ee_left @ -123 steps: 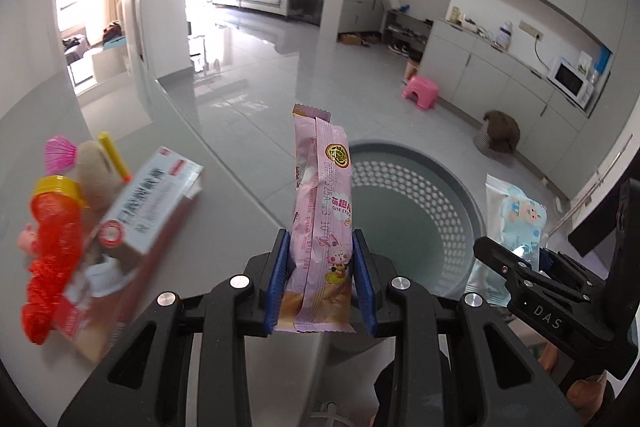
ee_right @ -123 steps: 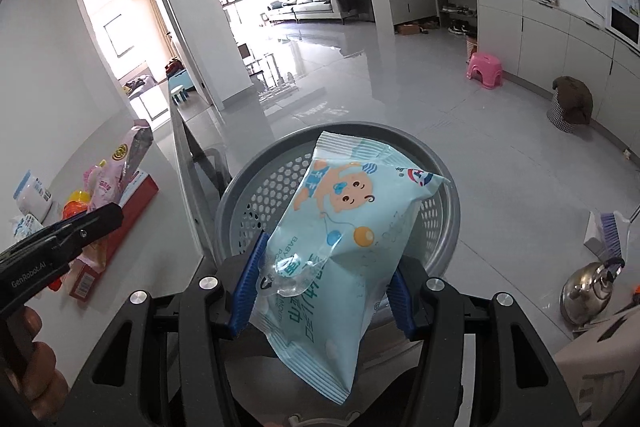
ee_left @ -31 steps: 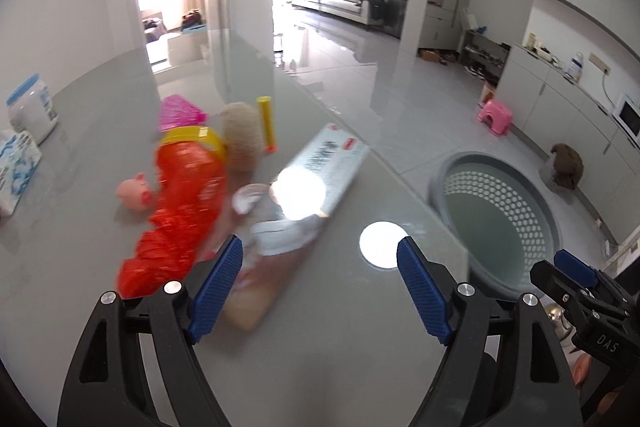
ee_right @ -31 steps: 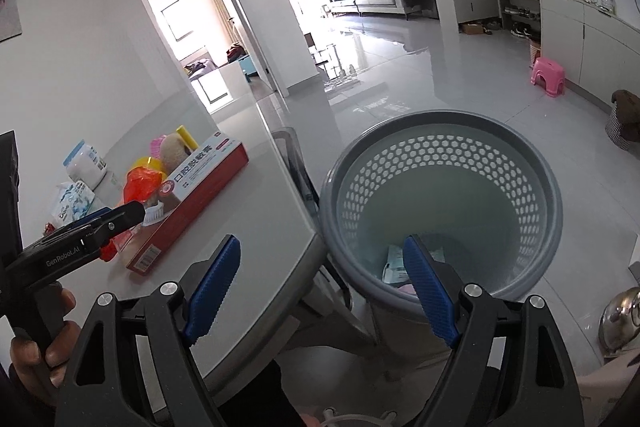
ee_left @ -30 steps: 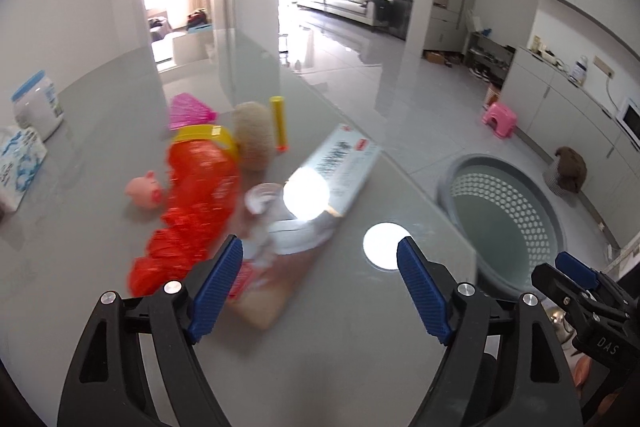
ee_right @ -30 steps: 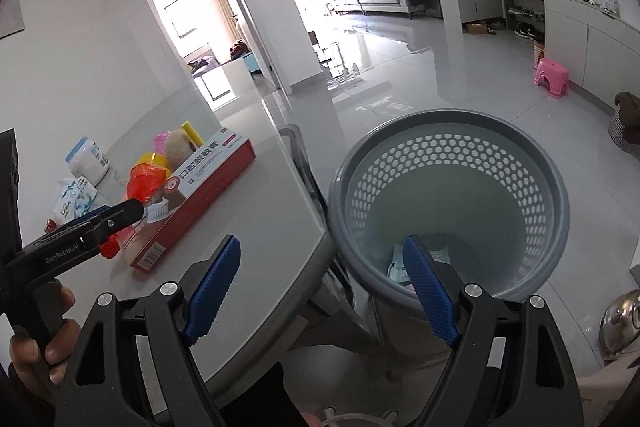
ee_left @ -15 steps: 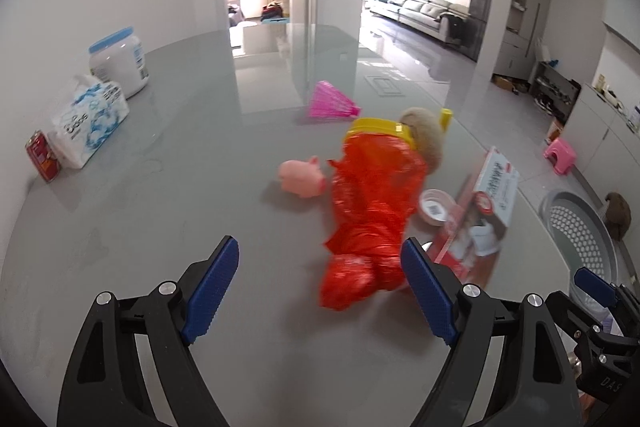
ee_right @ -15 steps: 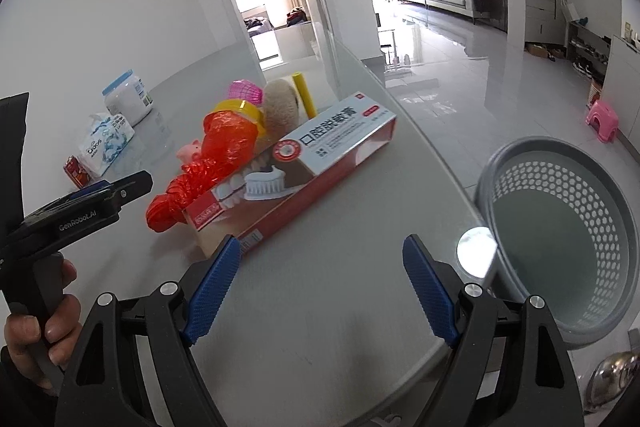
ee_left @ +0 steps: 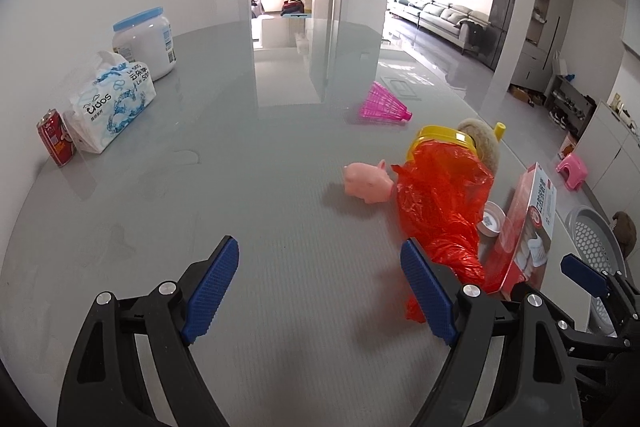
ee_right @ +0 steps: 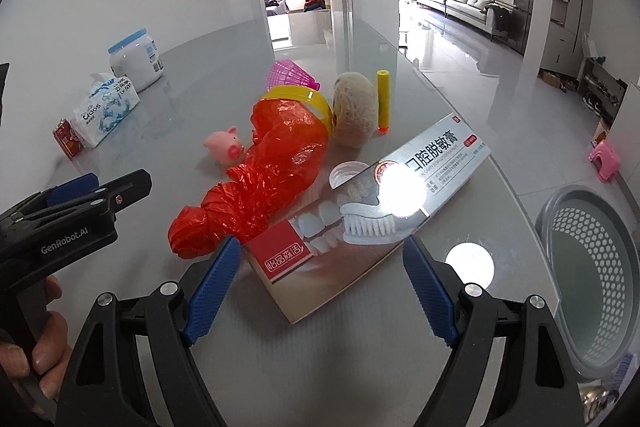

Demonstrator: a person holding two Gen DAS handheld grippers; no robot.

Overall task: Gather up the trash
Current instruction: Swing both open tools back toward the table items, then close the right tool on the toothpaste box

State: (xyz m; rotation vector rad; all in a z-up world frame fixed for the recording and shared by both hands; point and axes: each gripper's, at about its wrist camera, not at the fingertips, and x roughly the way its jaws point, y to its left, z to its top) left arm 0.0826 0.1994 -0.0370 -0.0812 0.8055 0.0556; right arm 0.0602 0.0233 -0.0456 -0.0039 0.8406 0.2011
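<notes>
Both tools are empty and spread wide over the surface (ee_left: 168,211). The left tool (ee_left: 320,291) hangs above a bare patch, with the crumpled red plastic bag (ee_left: 440,211) just beside its right pad. The right tool (ee_right: 320,287) is lined up on the near end of the toothpaste box (ee_right: 360,223), which lies flat and slantwise; the pads do not touch it.

The remaining litter sits clustered near the surface's edge: the bag, the box, a small white cap (ee_right: 346,174) between them, a pink toy pig (ee_right: 224,147), a pink shuttlecock (ee_right: 292,77), a beige fuzzy object (ee_right: 354,111) and a yellow stick (ee_right: 383,99). The grey perforated bin (ee_right: 592,267) stands on the floor below that edge, presumably kept close for short drops.

Judgement: each tool is positioned for a fresh pickup, box right, bag left.
</notes>
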